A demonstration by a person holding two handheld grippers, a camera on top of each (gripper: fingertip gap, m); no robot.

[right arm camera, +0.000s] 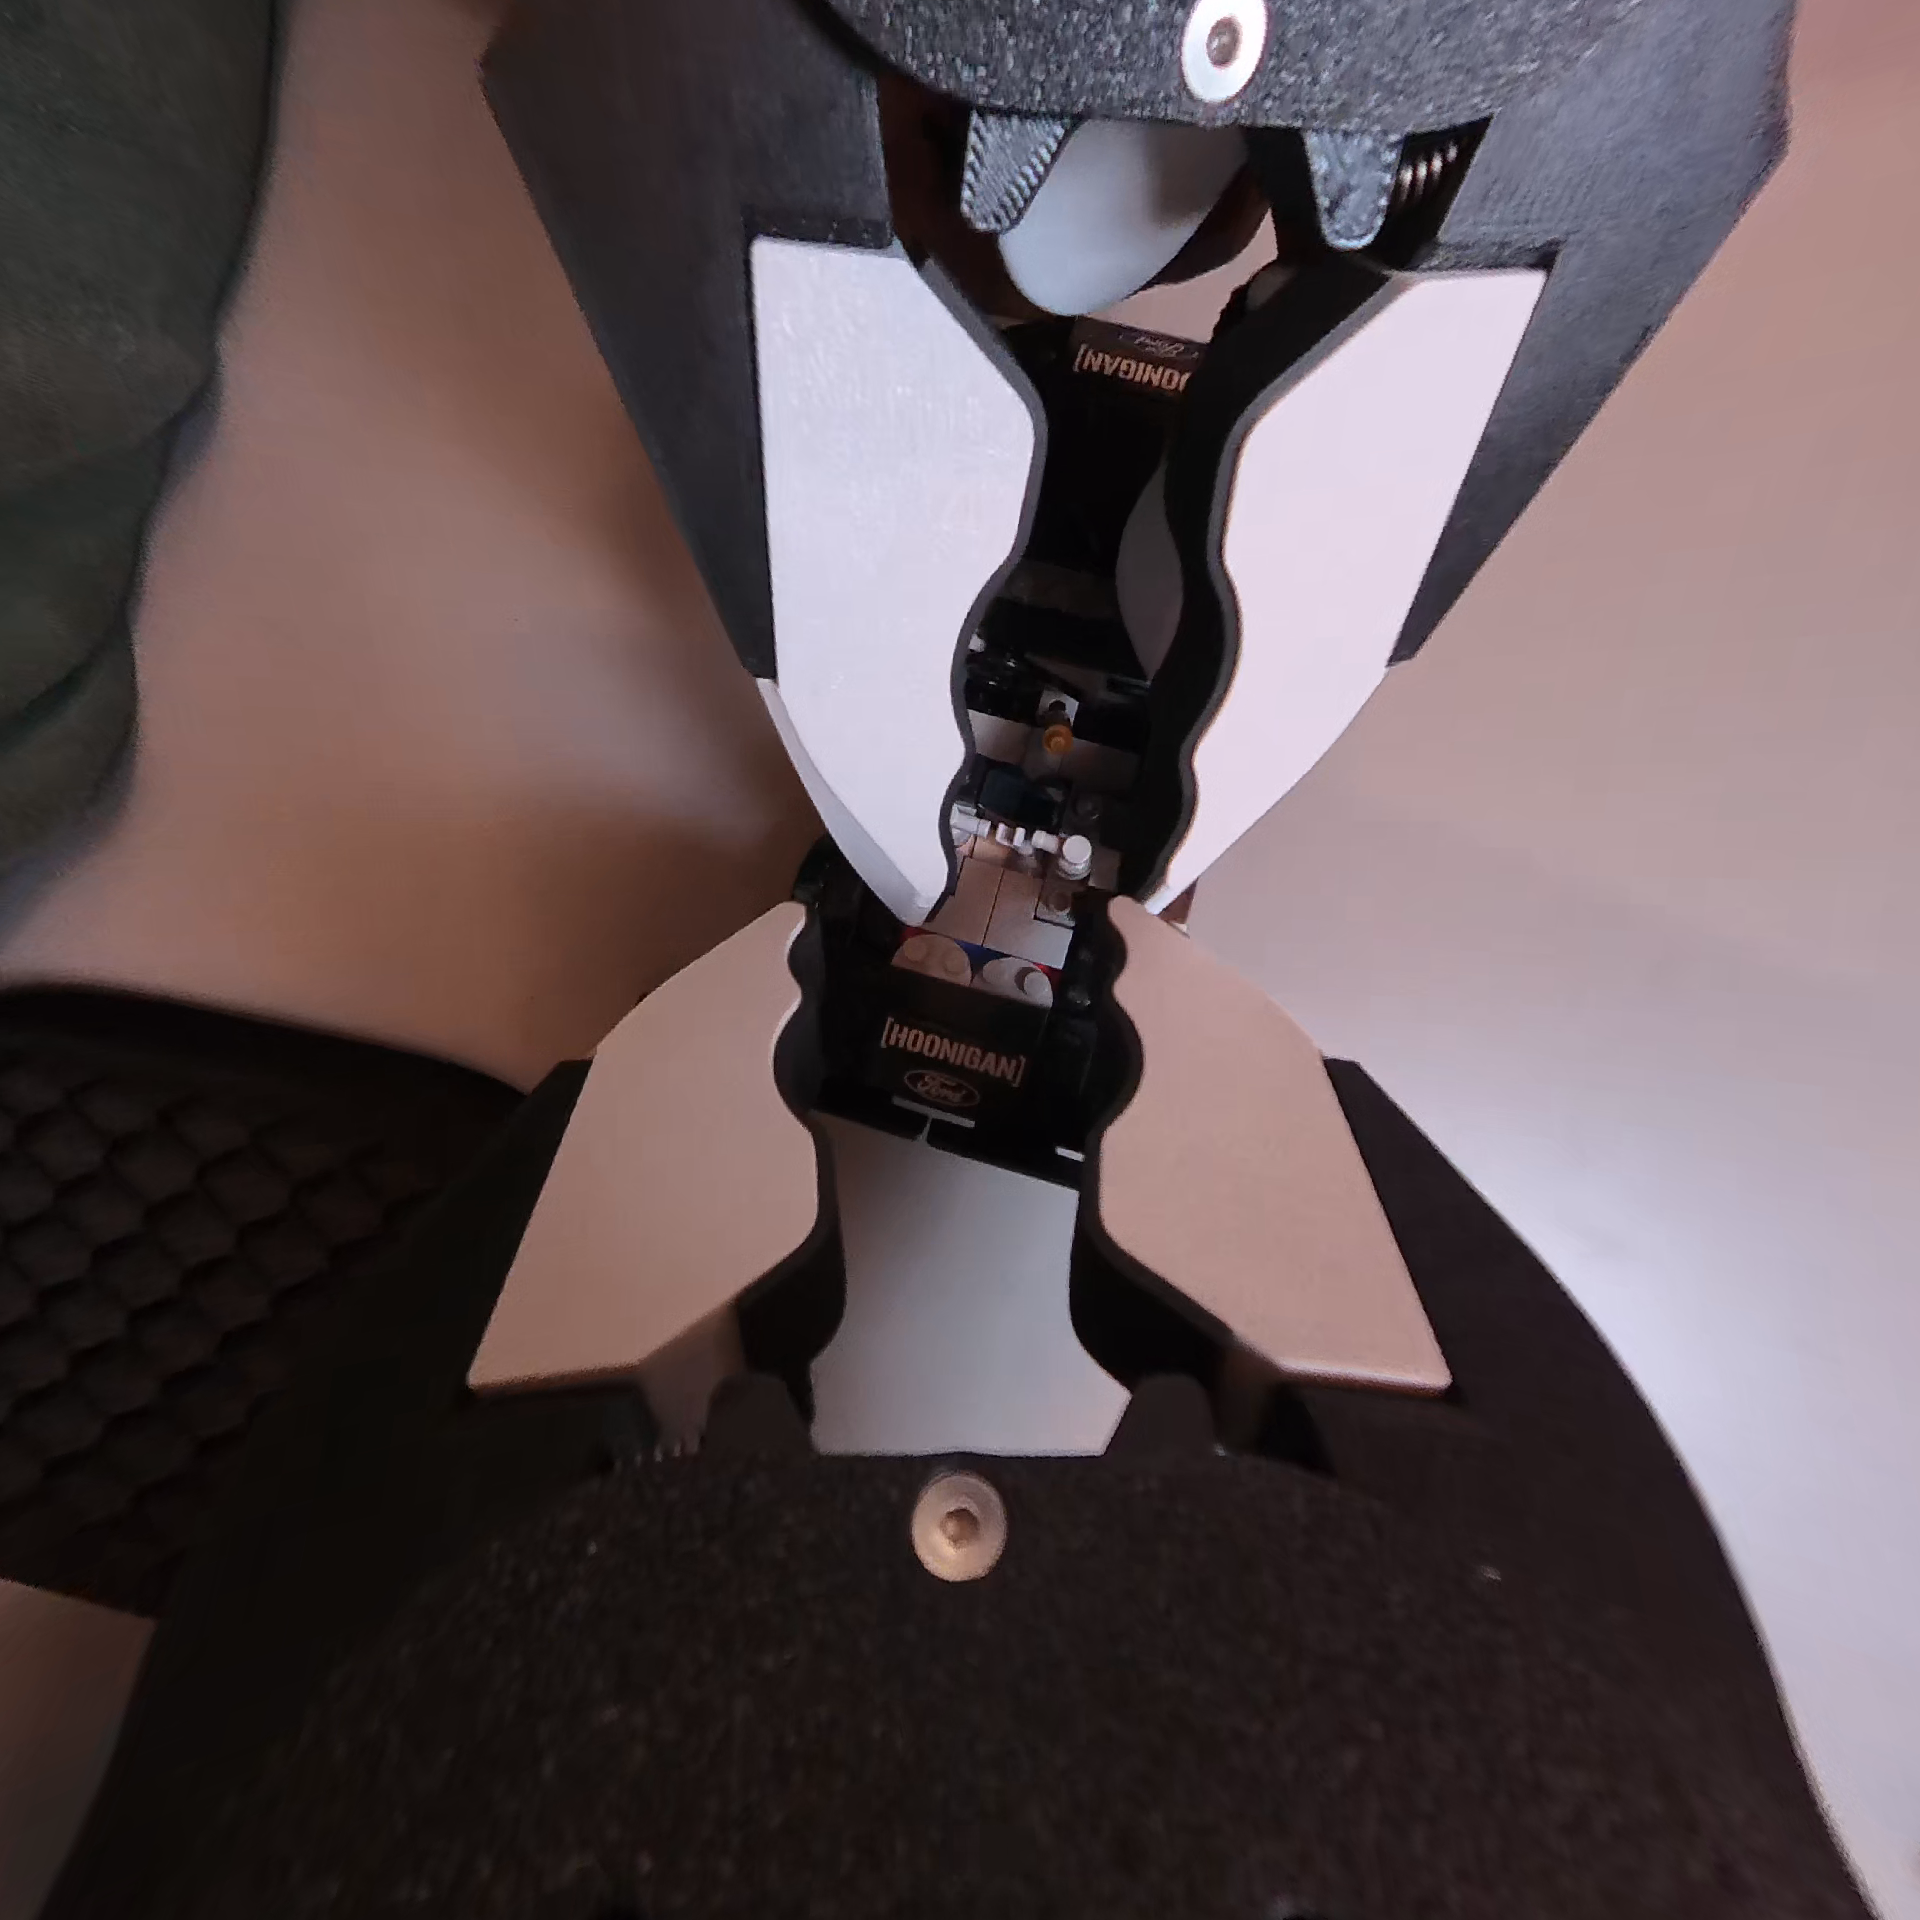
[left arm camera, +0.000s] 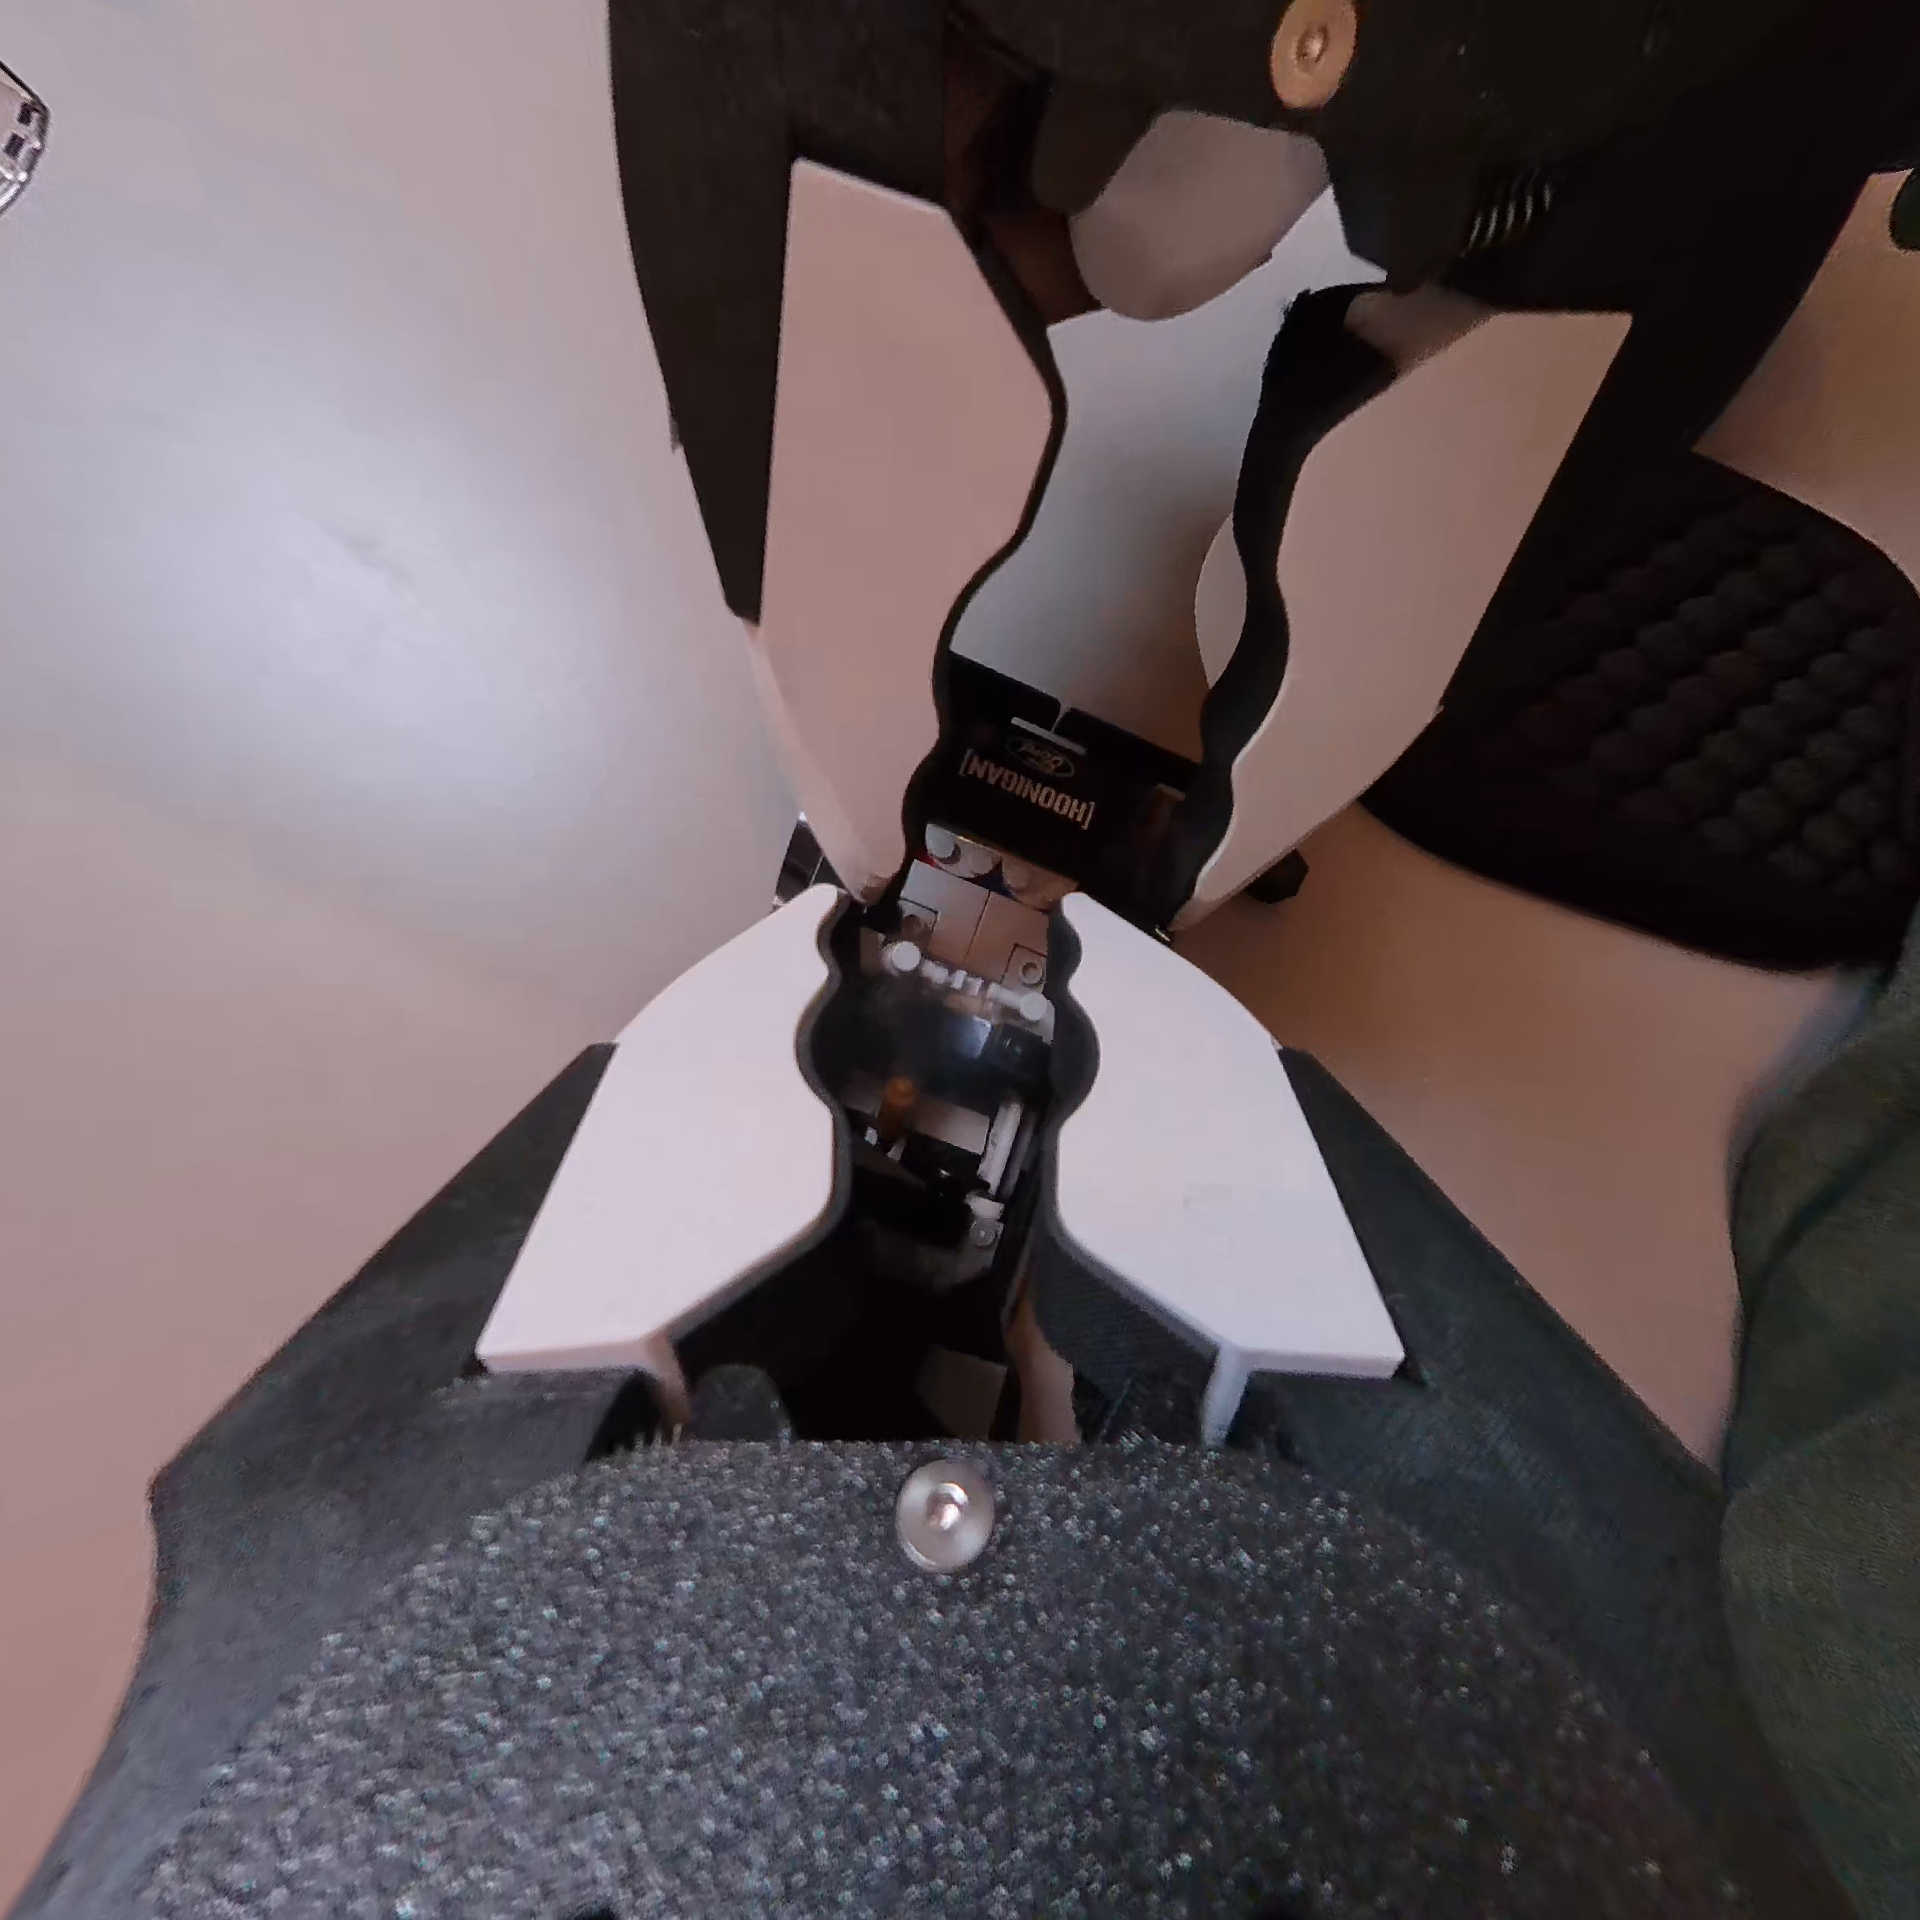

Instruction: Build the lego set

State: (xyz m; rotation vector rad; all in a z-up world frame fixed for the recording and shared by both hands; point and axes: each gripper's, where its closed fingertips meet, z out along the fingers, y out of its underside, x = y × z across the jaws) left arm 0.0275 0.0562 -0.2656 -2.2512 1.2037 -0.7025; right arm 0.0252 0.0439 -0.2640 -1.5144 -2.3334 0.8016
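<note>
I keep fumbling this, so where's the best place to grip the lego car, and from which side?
Grip the lego car across its long flat sides, from either end along its length, as the left gripper and right gripper do now. The studded top offers no flat hold.

Lego car [left arm camera: 961, 1023] mostly hidden: the left gripper [left arm camera: 951, 914] fingers cover its flanks in left wrist view, the right gripper [right arm camera: 956, 925] fingers do the same in right wrist view, so wheels and lower body can't be made out. Tiny cockpit parts too small to identify. Black mesh chair [left arm camera: 1662, 707] cut off by frame edge; green fabric [right arm camera: 94, 364] blurred, cropped.
</note>
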